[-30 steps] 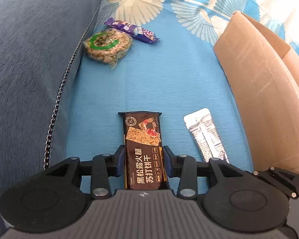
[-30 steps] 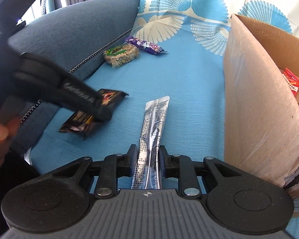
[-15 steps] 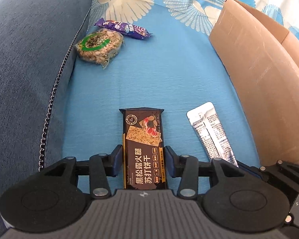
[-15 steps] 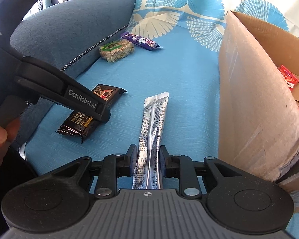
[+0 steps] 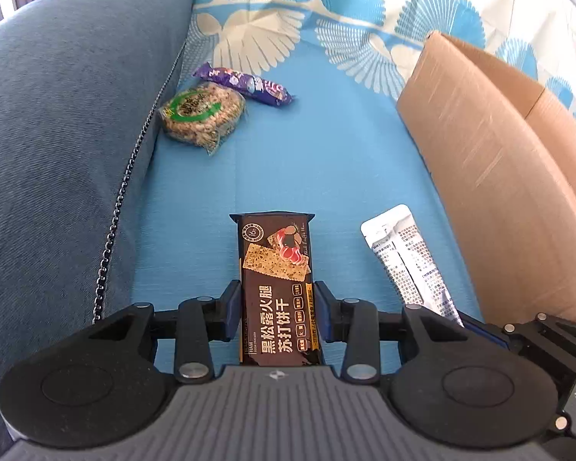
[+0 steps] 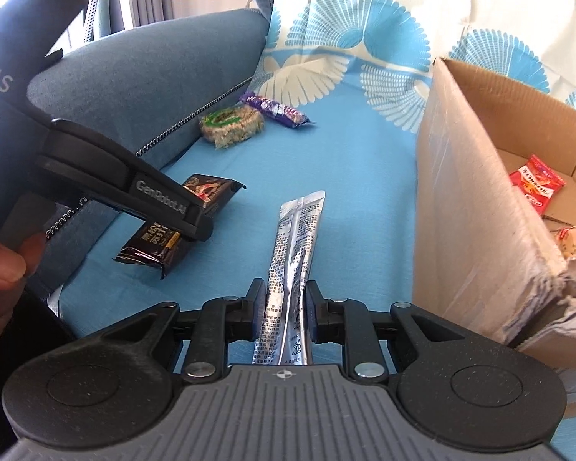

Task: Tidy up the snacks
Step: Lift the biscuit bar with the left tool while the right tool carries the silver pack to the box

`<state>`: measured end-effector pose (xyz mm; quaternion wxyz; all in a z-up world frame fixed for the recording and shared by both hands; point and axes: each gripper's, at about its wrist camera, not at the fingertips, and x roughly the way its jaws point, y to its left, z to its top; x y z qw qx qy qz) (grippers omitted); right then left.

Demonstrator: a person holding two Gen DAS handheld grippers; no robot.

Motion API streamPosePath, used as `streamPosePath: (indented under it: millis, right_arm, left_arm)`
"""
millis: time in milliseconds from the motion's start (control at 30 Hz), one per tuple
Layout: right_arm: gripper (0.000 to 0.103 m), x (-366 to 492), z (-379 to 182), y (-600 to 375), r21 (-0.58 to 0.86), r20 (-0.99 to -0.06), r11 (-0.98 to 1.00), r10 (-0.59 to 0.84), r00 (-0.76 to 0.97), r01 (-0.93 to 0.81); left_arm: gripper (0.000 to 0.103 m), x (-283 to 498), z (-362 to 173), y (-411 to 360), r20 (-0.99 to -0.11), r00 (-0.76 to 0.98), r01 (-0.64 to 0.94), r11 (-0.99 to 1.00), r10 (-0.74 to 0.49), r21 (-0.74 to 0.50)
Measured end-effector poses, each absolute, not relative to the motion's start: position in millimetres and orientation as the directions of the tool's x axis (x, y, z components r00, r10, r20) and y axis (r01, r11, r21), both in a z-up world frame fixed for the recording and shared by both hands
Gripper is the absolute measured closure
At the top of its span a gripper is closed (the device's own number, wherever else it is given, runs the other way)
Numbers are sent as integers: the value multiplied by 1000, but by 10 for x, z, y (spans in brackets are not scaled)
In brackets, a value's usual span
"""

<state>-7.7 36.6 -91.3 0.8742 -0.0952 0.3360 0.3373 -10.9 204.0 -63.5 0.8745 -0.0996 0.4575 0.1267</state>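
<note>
A dark cracker pack (image 5: 274, 269) sits between the jaws of my left gripper (image 5: 276, 299), which are closing with their pads pressed on its sides. In the right wrist view the left gripper (image 6: 196, 223) holds this pack (image 6: 153, 246) just above the blue cloth. My right gripper (image 6: 284, 303) is closing on a silver sachet (image 6: 297, 238), which points forward over the cloth. The sachet (image 5: 407, 261) also shows at the right of the left wrist view. An open cardboard box (image 6: 472, 211) stands to the right of both grippers.
A round rice cake (image 5: 201, 115) and a purple bar (image 5: 245, 84) lie at the back left beside the blue sofa cushion (image 5: 57, 134). A red packet (image 6: 537, 184) and other snacks lie inside the box. A person's hand (image 6: 0, 261) holds the left gripper.
Both grippers keep hold of their snacks. Both views have tilted up slightly, showing more of the patterned cloth at the back.
</note>
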Motion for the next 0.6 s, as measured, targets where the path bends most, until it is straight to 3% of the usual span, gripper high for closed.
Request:
streamPosePath:
  millis: [600]
  right_arm:
    - [80,-233,-683,200,33,-575,762,544,612,-646]
  left_arm:
    - [60,-393,-480,1906,-781,618,-274,956,91,-106]
